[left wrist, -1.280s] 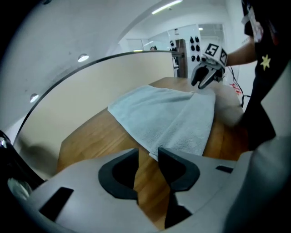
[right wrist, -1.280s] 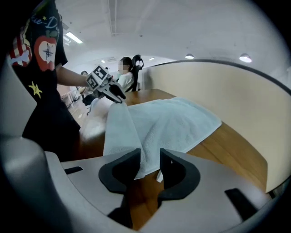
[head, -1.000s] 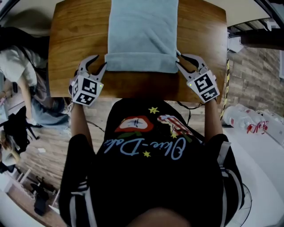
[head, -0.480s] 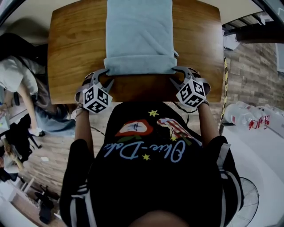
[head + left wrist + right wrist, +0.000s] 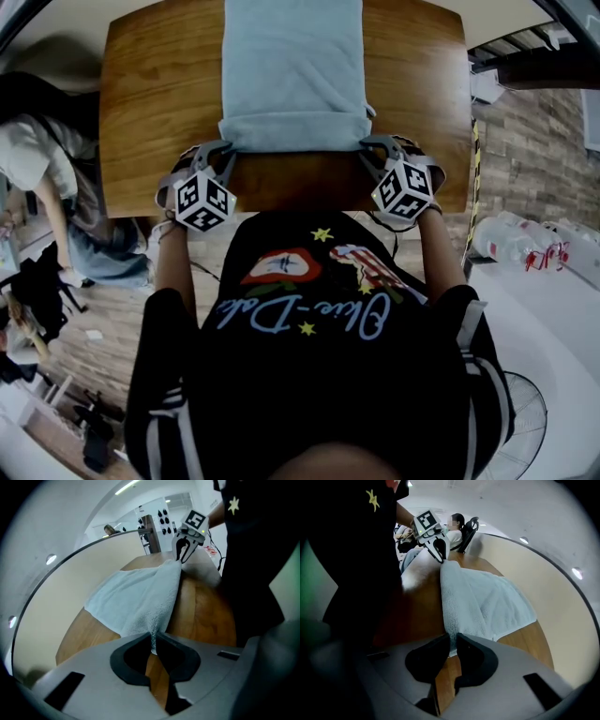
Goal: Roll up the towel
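Looking at pale blue towel (image 5: 292, 75) spread flat down the middle of wooden worktop (image 5: 150, 94), far end running out of the head view. Showing a thicker band along the near edge, just short of the worktop's near rim.

Closing left gripper (image 5: 153, 641) jaws on the towel's near-left corner, with terry nipped between the tips and bare wood visible below the pinch.

Closing right gripper (image 5: 452, 641) jaws on the near-right corner, with fabric squeezed in the narrow gap between the pads.

Both pointed steeply down at opposite ends of the same near edge, marker cubes facing up in the head view.

Also seeing a black printed shirt (image 5: 309, 356) filling the lower head view, another person (image 5: 42, 178) left of the worktop, and wrapped bottles (image 5: 525, 253) off to the right.
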Action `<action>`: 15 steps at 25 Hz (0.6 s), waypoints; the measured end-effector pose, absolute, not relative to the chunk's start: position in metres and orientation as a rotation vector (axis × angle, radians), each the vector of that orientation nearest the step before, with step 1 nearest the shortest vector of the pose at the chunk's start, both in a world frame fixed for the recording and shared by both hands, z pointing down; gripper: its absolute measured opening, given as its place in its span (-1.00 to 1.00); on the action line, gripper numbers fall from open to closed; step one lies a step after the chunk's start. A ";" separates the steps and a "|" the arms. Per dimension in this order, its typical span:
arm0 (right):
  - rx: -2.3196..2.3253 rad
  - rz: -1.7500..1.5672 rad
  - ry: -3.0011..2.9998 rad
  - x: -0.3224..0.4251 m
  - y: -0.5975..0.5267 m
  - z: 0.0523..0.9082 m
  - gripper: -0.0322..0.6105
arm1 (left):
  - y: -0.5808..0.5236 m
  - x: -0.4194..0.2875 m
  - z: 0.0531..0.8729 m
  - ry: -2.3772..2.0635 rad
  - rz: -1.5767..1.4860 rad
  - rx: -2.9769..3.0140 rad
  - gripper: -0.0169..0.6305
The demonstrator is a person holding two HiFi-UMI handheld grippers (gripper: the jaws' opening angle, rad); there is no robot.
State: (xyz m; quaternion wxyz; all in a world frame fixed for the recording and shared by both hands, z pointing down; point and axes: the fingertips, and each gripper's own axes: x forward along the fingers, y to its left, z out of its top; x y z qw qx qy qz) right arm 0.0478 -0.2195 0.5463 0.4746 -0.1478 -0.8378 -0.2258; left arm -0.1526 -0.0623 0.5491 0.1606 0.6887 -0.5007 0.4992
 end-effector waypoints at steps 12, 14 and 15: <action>-0.532 -0.388 -2.016 0.073 -0.181 0.526 -0.79 | -0.021 -0.125 0.535 -1.195 1.392 2.061 -0.87; -0.553 -0.315 -2.027 0.076 -0.177 0.523 -0.79 | -0.014 -0.120 0.532 -1.146 1.358 2.076 -0.87; -0.562 -0.270 -2.033 0.077 -0.176 0.521 -0.79 | -0.012 -0.120 0.530 -1.132 1.332 2.079 -0.87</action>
